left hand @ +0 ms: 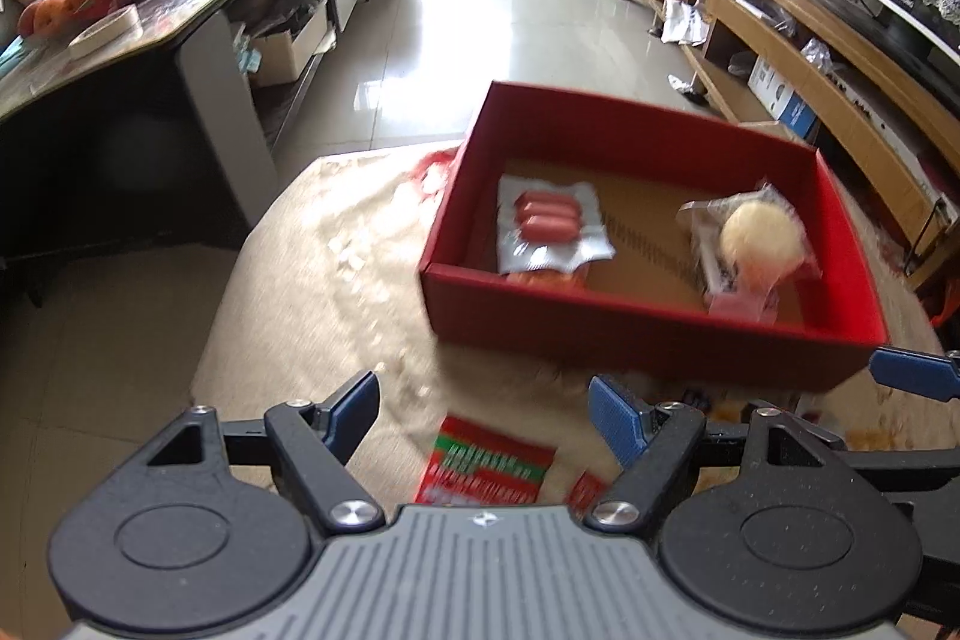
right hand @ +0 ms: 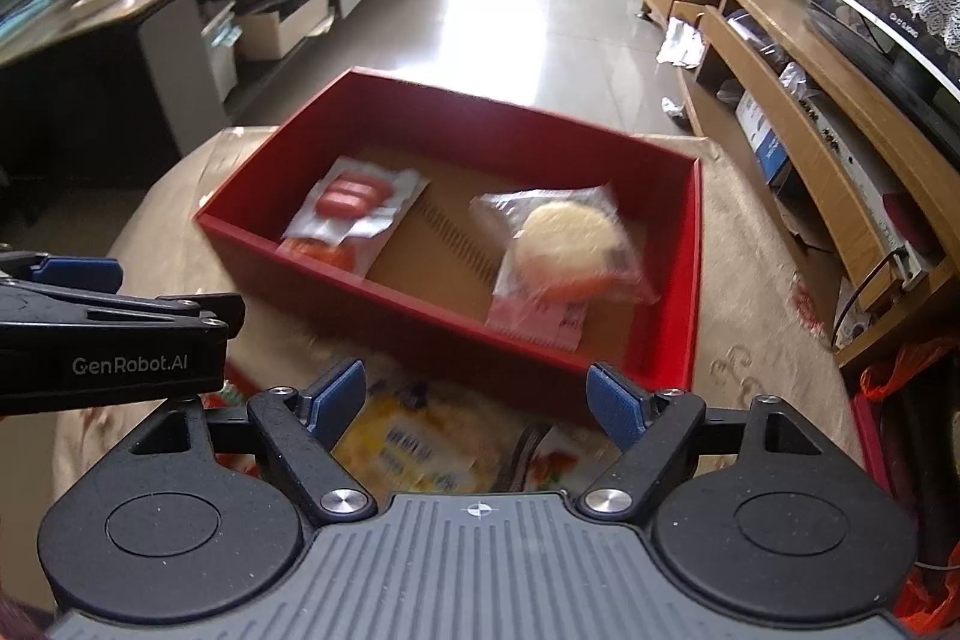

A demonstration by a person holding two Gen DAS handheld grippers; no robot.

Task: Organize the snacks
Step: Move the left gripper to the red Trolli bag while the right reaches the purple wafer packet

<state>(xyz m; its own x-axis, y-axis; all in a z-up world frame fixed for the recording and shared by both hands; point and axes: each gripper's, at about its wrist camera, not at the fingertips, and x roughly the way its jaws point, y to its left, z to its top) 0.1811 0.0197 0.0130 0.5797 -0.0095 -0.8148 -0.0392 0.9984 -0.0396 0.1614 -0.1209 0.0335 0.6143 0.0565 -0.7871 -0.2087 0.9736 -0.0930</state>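
Observation:
A red cardboard box [left hand: 630,334] [right hand: 432,316] stands on a beige-clothed table. Inside lie a clear pack of red sausages [left hand: 549,219] [right hand: 354,199] at the left and a wrapped round yellow cake [left hand: 761,235] [right hand: 570,238] at the right. My left gripper [left hand: 486,409] is open and empty above a red-and-green snack packet [left hand: 486,466] on the cloth in front of the box. My right gripper [right hand: 477,400] is open and empty above a yellow snack packet [right hand: 408,445]. The left gripper's body shows in the right wrist view [right hand: 114,334].
The round table's cloth [left hand: 336,280] ends at its left edge above the tiled floor [left hand: 480,10]. A dark counter [left hand: 150,10] with fruit and boxes stands at the left. A wooden TV shelf [left hand: 810,58] runs along the right.

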